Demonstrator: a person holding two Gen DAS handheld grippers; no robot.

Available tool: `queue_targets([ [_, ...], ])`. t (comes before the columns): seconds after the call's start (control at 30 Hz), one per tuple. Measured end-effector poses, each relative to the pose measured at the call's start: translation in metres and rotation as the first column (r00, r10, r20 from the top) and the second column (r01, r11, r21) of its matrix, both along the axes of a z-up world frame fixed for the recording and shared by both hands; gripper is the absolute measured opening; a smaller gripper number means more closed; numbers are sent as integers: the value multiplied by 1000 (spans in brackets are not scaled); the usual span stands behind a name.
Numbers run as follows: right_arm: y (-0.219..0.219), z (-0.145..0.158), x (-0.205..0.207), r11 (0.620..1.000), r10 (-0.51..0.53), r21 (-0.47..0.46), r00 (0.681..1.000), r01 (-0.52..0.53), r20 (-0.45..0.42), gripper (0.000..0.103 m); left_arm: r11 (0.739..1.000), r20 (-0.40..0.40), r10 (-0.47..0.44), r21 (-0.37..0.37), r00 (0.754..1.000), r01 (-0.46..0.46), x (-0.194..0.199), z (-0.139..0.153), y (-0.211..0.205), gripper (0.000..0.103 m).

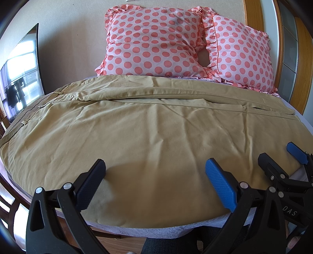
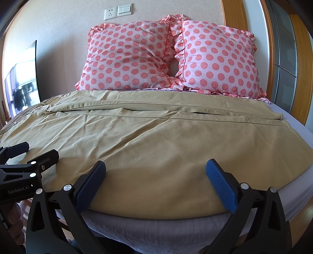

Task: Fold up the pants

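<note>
Pants (image 1: 148,125) spread flat across bed (image 2: 156,224), below two polka-dot pillows (image 2: 170,58) | left gripper (image 1: 155,183) agape over near pants edge, empty | right gripper (image 2: 156,183) likewise agape, beside left, empty

Place: a bedroom in a home.
Bed: a bed (image 2: 156,226) with a grey sheet fills most of the room.
Pillows: two pink pillows (image 2: 129,58) with big red dots and frilly edges lean on the wall at the head of the bed.
Wall: a power socket (image 2: 110,13) and a light switch (image 2: 124,9) sit above the pillows.
Left side: a flat TV screen (image 1: 21,72) stands beside the bed.
Right side: a wooden door frame (image 2: 230,13) with frosted glass panes.
</note>
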State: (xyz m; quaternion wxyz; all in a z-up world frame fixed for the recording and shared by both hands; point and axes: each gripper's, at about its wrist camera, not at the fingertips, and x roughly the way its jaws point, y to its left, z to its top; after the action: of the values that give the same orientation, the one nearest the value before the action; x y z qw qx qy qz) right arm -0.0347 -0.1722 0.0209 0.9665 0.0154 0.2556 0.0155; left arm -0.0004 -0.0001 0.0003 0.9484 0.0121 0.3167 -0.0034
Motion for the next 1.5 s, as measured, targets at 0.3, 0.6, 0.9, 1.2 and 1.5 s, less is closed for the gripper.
queue_targets([
  [0.3, 0, 0, 0, 1000, 0, 0, 1000, 0, 1, 102, 1000, 1, 0, 0, 1000, 0, 0, 0, 0, 101],
  [0.6, 0, 0, 0, 1000, 0, -1, 1000, 0, 1, 102, 1000, 2, 0, 0, 1000, 0, 0, 0, 0, 101],
  [0.9, 0, 0, 0, 1000, 0, -1, 1000, 0, 2, 102, 1000, 3, 0, 0, 1000, 0, 0, 0, 0, 101],
  [1.2, 0, -1, 0, 1000, 0, -2, 1000, 0, 3, 102, 1000, 3, 0, 0, 1000, 0, 0, 0, 0, 101],
  [1.5, -22, 15, 20, 1000, 27, 12, 998, -27, -48, 102, 999, -69, -37, -21, 997, 35, 9, 7, 6, 101],
])
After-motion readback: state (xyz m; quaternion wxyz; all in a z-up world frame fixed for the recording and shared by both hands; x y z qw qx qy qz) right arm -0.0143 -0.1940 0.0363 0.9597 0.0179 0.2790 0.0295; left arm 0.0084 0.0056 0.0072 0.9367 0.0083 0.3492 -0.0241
